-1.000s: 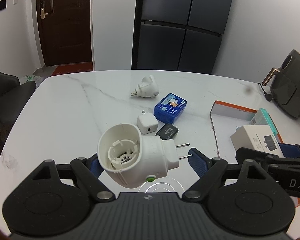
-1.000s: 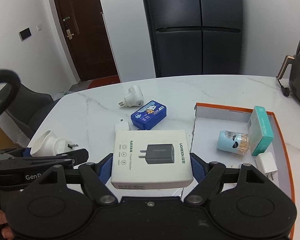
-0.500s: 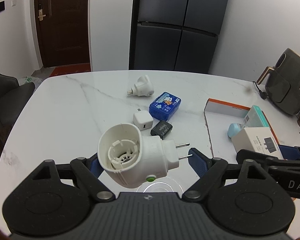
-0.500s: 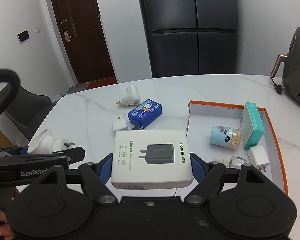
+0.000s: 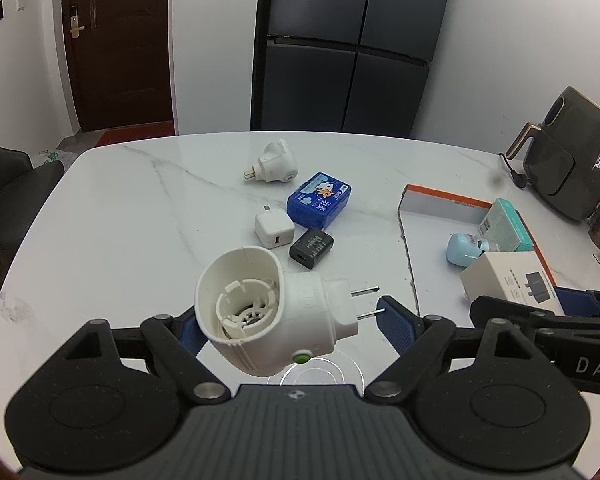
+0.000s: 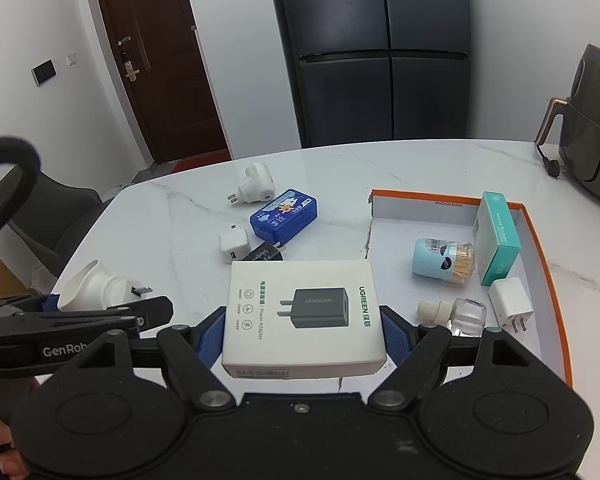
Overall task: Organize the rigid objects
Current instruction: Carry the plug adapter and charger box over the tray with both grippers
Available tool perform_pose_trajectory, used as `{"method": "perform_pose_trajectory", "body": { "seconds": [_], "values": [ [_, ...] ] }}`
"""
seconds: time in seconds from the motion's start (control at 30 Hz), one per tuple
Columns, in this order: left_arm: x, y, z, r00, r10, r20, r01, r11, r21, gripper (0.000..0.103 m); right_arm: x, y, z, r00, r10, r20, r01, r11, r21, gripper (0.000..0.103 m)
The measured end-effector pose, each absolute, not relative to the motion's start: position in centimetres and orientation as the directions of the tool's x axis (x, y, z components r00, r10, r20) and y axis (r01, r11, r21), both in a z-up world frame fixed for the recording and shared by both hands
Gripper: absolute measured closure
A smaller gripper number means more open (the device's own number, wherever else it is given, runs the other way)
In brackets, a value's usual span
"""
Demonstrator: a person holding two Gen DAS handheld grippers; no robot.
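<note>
Left gripper (image 5: 288, 320) is held above the near-left part of the white marble table (image 5: 132, 224), pointing forward toward the fridge, jaws clamped on a white plug-in adapter (image 5: 268, 312). The adapter lies sideways between the blue pads: round open socket end faces the camera on the left, two metal prongs point right toward the right pad, green dot on its lower side. In the right wrist view the same adapter (image 6: 96, 288) shows at the left edge, off the table surface.

Right gripper (image 6: 304, 320) is held level just left of the orange-rimmed tray (image 6: 540, 248), jaws closed on the sides of a white UGREEN power adapter box (image 6: 304, 312). The box is flat, printed face up, with a black charger picture and green brand lettering. It hangs above the tray's left edge.

In the tray: light blue toothpick holder (image 6: 444, 264) on its side, teal box (image 6: 496, 240) standing on edge, white charger (image 6: 512, 304), small clear bottle (image 6: 456, 314) lying down.

On the table, well left of the tray: a second white plug adapter (image 5: 272, 166), blue card box (image 5: 320, 204), white cube charger (image 5: 274, 232), black charger (image 5: 312, 248), all clustered close together.
</note>
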State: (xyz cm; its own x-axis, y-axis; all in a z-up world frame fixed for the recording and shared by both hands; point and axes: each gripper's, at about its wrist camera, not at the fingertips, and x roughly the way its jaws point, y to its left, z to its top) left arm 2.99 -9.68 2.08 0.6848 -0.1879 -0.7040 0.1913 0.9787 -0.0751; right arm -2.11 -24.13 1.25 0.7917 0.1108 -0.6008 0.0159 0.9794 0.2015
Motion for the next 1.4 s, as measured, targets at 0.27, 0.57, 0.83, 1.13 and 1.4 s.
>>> {"method": "perform_pose_trajectory", "body": {
  "seconds": [0.27,0.57,0.83,1.13,1.4],
  "values": [
    [2.7,-10.3,1.9,0.678,-0.201,-0.707,0.208,0.975,-0.078,0.016,-2.9,-24.6,1.2,0.793,0.098,-0.601,0.035,0.978,0.206,0.010],
    [2.3,-11.4,2.0,0.673,-0.220,-0.706,0.237,0.969,-0.077,0.016,-3.9,-25.6,1.3,0.795,0.078,-0.601,0.065,0.975,0.212,0.010],
    [1.8,-12.5,1.9,0.667,-0.238,-0.706,0.260,0.962,-0.078,0.016,-4.8,-26.6,1.4,0.797,0.064,-0.601,0.086,0.972,0.217,0.011],
    [1.4,-13.9,1.9,0.663,-0.255,-0.704,0.280,0.957,-0.083,0.016,-5.8,-27.9,1.4,0.798,0.042,-0.601,0.111,0.970,0.216,0.011],
    [1.0,-15.6,2.3,0.662,-0.280,-0.695,0.314,0.946,-0.082,0.016,-6.9,-29.5,1.6,0.807,0.015,-0.590,0.144,0.964,0.222,0.010]
  ]
}}
